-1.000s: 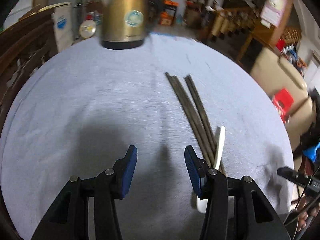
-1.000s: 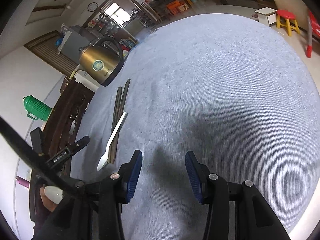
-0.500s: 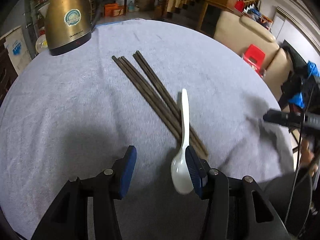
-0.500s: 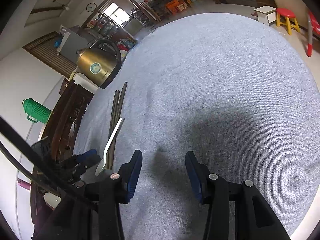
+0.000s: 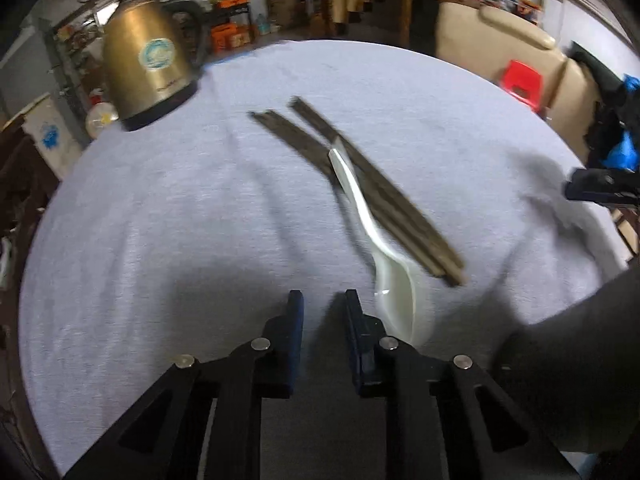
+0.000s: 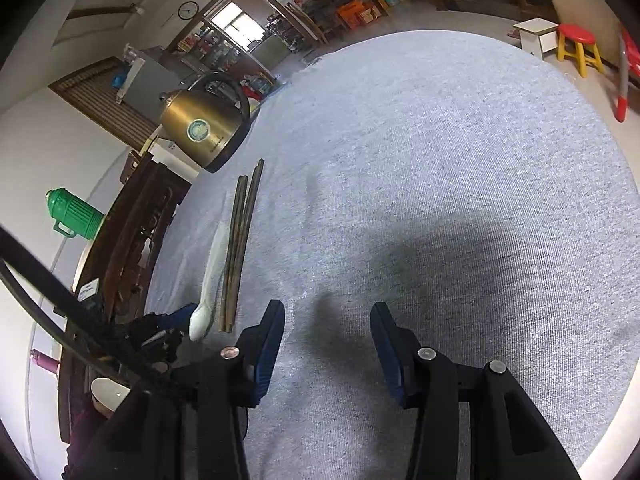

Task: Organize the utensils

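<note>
White spoon (image 5: 390,276) beside dark chopsticks (image 5: 372,188), outside left gripper's (image 5: 323,312) just-narrowed empty fingers; right fingers spread.

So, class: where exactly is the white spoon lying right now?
In the left wrist view the white spoon lies on the grey cloth, against the near-left side of the dark chopsticks, bowl nearest the camera.

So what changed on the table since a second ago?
The left hand-held gripper swung toward the spoon; its jaws have just been closing, with nothing between them. The spoon shifted against the chopsticks. The kettle and right hand-held gripper stayed put.
</note>
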A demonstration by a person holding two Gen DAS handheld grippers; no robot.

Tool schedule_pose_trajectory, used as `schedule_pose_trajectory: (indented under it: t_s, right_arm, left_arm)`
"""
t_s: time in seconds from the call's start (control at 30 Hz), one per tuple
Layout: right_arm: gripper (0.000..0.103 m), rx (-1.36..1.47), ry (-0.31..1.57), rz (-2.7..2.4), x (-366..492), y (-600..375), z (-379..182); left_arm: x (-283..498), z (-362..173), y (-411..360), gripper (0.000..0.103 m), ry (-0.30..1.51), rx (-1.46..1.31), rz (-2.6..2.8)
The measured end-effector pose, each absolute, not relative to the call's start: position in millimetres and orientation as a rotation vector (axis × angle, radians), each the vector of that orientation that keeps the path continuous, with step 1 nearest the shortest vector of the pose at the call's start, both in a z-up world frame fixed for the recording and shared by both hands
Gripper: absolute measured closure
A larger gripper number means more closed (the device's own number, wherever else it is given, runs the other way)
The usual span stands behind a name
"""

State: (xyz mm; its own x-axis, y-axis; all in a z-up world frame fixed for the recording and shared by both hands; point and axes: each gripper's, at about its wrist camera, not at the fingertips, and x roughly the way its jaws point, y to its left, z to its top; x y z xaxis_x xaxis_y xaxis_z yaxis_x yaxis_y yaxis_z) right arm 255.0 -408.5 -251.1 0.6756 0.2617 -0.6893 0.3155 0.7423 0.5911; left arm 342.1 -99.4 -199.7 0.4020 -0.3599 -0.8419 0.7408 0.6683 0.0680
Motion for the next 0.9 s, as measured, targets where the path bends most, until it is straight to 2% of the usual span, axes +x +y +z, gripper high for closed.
schedule_pose_trajectory:
  t_s: [0.23, 0.4, 0.73, 0.8, 0.87, 0.9]
  right_arm:
    - [0.055, 0.681, 0.857, -0.024, 279, -405, -248]
    - [0.056, 0.559, 0.879, 0.066, 348, -402, -234]
    - [0.058, 0.555, 0.979, 0.187, 492, -383, -232]
    - [0.065, 0.572, 1.006, 0.184, 514, -379, -238]
    - [0.065, 0.563, 1.023, 0.17, 527, -374, -243]
    - [0.069, 0.549, 1.032, 0.167, 534, -370, -246]
  left_arm:
    - [357, -173, -79, 0.083, 0.855, 0.348, -0.674]
    - [378, -174, -108, 0.081, 0.936, 0.318, -0.708]
    - [439, -175, -119, 0.081, 1.01, 0.21, -0.649]
    - [451, -174, -115, 0.081, 1.019, 0.196, -0.642]
    - [460, -176, -113, 0.081, 1.029, 0.189, -0.632]
    - [466, -178, -112, 0.081, 1.035, 0.189, -0.623]
